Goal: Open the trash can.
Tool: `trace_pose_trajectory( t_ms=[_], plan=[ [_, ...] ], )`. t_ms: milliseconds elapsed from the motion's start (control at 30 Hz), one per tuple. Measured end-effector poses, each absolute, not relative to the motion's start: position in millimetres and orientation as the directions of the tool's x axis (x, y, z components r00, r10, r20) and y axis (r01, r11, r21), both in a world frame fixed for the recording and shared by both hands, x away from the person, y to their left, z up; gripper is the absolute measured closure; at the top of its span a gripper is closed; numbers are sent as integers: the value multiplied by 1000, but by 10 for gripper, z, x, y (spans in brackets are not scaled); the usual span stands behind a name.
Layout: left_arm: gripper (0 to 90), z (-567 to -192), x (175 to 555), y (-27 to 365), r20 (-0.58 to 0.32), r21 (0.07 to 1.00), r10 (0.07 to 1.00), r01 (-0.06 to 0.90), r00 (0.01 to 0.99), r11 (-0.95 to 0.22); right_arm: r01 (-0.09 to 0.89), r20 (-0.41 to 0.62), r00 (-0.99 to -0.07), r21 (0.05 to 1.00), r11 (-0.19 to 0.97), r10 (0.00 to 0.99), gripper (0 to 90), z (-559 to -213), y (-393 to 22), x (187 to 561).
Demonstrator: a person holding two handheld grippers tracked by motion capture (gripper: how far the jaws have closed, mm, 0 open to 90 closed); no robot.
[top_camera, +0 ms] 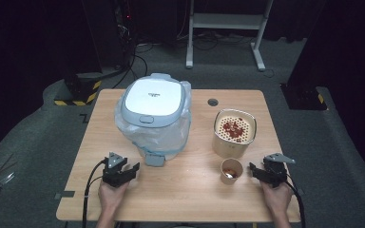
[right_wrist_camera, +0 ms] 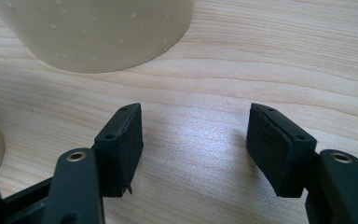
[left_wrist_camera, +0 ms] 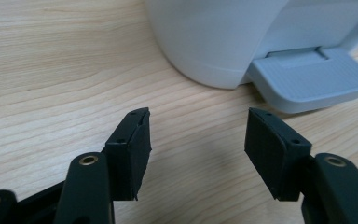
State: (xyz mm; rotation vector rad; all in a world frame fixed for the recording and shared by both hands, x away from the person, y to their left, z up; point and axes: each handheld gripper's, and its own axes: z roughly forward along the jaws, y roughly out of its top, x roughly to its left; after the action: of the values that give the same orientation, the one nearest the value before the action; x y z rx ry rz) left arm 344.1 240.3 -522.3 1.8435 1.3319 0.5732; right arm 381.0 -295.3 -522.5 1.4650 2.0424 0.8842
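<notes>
Pedal bin [top_camera: 156,110], white-lidded and lined with a clear bag, stands at about eleven o'clock from the middle of the worktop [top_camera: 180,190], its grey foot pedal [top_camera: 155,159] pointing at six o'clock, toward us. We judge its long axis to run upright, with the lid's length running from pedal to hinge, six to twelve. Our left gripper [top_camera: 123,170] rests low on the wood just at seven o'clock from the pedal; in the left gripper view its fingers [left_wrist_camera: 133,140] stand wide apart with nothing between them, the pedal [left_wrist_camera: 312,79] ahead at one o'clock. Our right gripper [top_camera: 259,172] sits at three o'clock from a small paper cup [top_camera: 231,170], its fingers [right_wrist_camera: 121,142] likewise apart and empty, below a cream tub [top_camera: 234,133] with a perforated insert holding red scraps. We judge this an approach step: nothing is gripped yet. Next, we think, the left gripper must press the pedal to raise the lid, while the right takes the cup.
</notes>
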Motion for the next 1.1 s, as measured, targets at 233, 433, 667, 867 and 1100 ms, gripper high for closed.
trace_pose_trajectory(
  t_ms=[233,433,667,867,1100],
  plan=[
    [459,-5181,3438,2345,-99,808,919,570,382,-150,643,-7,-317,733,221,948,366,-5225,-2953,3811],
    [482,-5104,3438,2273,-94,830,907,535,411,-156,643,-7,-317,733,221,948,365,-5225,-2954,3811],
    [489,-5075,3453,2216,-100,842,900,518,425,-151,644,-6,-318,732,220,948,360,-5225,-2952,3810],
    [513,-5077,3471,2112,-65,841,890,505,451,-195,644,-6,-319,732,221,948,358,-5225,-2952,3810],
    [551,-5048,3510,2028,-46,844,877,488,478,-222,644,-7,-319,732,222,948,358,-5225,-2953,3810]
  ],
)
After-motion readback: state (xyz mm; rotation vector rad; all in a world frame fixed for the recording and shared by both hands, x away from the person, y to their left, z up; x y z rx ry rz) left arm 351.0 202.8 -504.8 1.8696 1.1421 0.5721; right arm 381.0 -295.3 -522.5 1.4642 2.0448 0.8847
